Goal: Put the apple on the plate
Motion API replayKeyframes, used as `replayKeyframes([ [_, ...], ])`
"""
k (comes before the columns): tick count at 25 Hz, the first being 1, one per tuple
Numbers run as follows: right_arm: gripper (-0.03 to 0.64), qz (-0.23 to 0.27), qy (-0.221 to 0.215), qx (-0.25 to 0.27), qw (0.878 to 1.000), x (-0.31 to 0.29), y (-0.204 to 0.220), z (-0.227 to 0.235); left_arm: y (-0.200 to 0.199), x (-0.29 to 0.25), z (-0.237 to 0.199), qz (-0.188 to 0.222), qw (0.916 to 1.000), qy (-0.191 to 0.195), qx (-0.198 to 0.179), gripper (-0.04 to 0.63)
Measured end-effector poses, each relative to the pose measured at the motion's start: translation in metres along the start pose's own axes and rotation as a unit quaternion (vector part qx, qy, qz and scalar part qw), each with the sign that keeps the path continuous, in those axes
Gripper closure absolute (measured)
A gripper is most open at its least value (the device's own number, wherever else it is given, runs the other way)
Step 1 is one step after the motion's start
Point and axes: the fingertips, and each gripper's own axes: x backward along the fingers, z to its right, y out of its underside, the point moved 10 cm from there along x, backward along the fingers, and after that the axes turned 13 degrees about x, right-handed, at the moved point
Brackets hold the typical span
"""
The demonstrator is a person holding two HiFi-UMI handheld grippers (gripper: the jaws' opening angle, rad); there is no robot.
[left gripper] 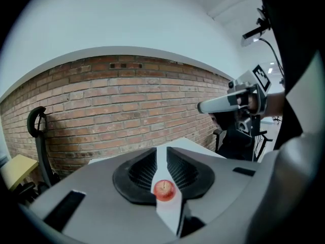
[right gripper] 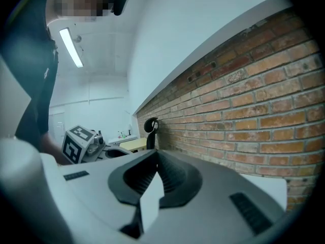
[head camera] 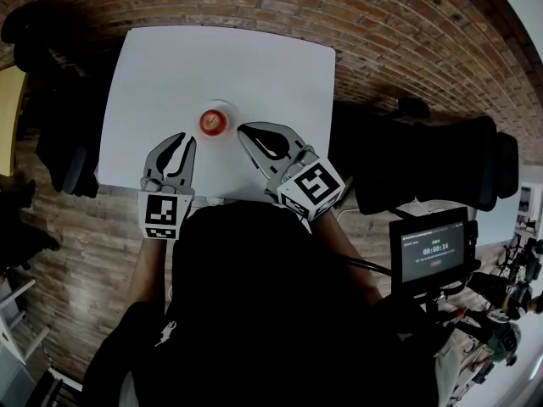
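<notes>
A red apple [head camera: 213,122] rests on a small white plate [head camera: 222,106] near the middle of the white table [head camera: 254,66]. My left gripper [head camera: 184,137] hovers just left of the plate and slightly nearer me. Its jaws stand a narrow slit apart with nothing between them. In the left gripper view the apple [left gripper: 164,189] shows through that slit of the left gripper [left gripper: 161,151], well beyond the tips. My right gripper [head camera: 243,130] sits just right of the plate, its tips meeting and empty. The right gripper [right gripper: 156,154] shows only table through its lower gap.
A brick wall runs behind the table's far edge. Black chairs stand at the left [head camera: 64,134] and the right [head camera: 441,164] of the table. A small monitor [head camera: 431,251] is mounted at the lower right. A yellow tabletop [head camera: 8,113] shows at the far left.
</notes>
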Motion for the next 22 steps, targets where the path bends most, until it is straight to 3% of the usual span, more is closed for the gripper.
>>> replayKeyframes([
  [7,0.612,0.000,-0.002,0.005,1.000,-0.0007,-0.0011,-0.0017,-0.0036,0.0049,-0.0051,0.012,0.9999,-0.012,0.001,0.588],
  [22,0.613,-0.008,-0.008,0.004,1.000,0.0004,0.0036,-0.0053,0.0034,0.0097,-0.0093,0.003,0.9997,-0.023,0.001,0.588],
])
